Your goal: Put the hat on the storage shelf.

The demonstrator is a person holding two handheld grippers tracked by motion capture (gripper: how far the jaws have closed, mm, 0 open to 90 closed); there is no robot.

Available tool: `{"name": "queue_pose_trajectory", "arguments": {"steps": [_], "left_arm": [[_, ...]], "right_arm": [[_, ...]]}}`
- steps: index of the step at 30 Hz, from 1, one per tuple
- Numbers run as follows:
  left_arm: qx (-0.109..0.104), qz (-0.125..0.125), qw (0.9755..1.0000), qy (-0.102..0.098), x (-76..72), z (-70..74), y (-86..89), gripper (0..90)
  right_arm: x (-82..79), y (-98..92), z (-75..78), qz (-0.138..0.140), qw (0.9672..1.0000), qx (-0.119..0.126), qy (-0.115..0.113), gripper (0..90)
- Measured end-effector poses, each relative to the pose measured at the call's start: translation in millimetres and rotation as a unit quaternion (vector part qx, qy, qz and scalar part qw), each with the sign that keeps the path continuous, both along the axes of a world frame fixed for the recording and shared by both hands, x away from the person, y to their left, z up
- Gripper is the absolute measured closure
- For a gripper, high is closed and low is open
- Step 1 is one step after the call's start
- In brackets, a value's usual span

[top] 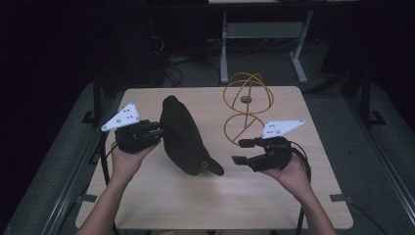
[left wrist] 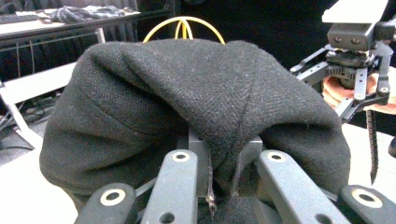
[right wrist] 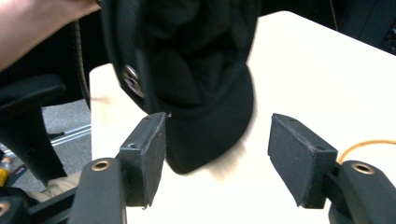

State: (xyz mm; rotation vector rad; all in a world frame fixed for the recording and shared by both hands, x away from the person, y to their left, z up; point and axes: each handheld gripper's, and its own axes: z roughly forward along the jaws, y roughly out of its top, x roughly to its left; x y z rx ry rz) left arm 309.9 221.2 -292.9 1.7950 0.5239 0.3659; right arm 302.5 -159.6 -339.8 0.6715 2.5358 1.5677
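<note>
A black cap (top: pixel 182 133) hangs tilted above the middle of the wooden table (top: pixel 254 200), its brim (top: pixel 214 167) low at the front right. My left gripper (top: pixel 157 131) is shut on the cap's left side; in the left gripper view a fold of the fabric (left wrist: pixel 201 102) is pinched between the jaws of that gripper (left wrist: pixel 222 184). My right gripper (top: pixel 237 151) stands open just right of the brim, not touching it. In the right gripper view the pads (right wrist: pixel 149 154) stand wide apart, and the brim (right wrist: pixel 205 135) lies beyond this gripper (right wrist: pixel 219 158), slightly blurred.
A yellow wire stand (top: pixel 247 105) of loops rises on the table behind my right gripper, its top also in the left gripper view (left wrist: pixel 184 25). A metal ring (right wrist: pixel 130 79) shows on the cap's band. Desk legs (top: pixel 224 54) and cables lie on the floor behind the table.
</note>
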Motion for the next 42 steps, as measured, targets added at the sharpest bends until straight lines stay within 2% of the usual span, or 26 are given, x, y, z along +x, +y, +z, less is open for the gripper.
{"name": "queue_pose_trajectory", "arguments": {"steps": [4, 7, 10, 14, 20, 24, 32, 42], "left_arm": [[-0.002, -0.001, 1.0, 0.007, 1.9, 1.7, 2.2, 81.4], [0.0, -0.003, 1.0, 0.009, 2.8, 3.5, 2.7, 81.5], [0.004, -0.006, 0.9999, 0.012, 5.2, 5.8, 2.2, 81.5], [0.006, -0.009, 0.9998, 0.019, 10.1, 8.8, 1.7, 81.5], [0.006, -0.014, 0.9993, 0.034, 19.3, 12.8, 2.1, 81.5], [0.007, -0.015, 0.9992, 0.036, 23.3, 16.7, 0.7, 81.5], [0.011, -0.016, 0.9992, 0.036, 32.1, 27.6, -2.1, 81.5], [0.014, -0.022, 0.999, 0.038, 45.6, 39.9, -8.3, 81.6]], "right_arm": [[-1.4, -6.9, -5.3, -0.01, 0.9999, -0.004, 0.001, 35.0], [-2.8, -17.5, -17.4, -0.025, 0.9996, -0.015, 0.004, 32.6], [-3.6, -22.0, -23.3, -0.034, 0.9991, -0.024, 0.006, 31.1], [-4.9, -38.2, -39.4, -0.054, 0.9979, -0.03, 0.019, 29.4], [-6.1, -53.4, -53.5, -0.073, 0.9963, -0.03, 0.034, 28.8], [-8.3, -68.2, -63.6, -0.087, 0.9946, -0.031, 0.048, 28.5], [-13.8, -85.3, -74.7, -0.107, 0.9923, -0.03, 0.053, 27.9], [-17.4, -98.4, -79.0, -0.125, 0.9904, -0.03, 0.051, 26.5]]}}
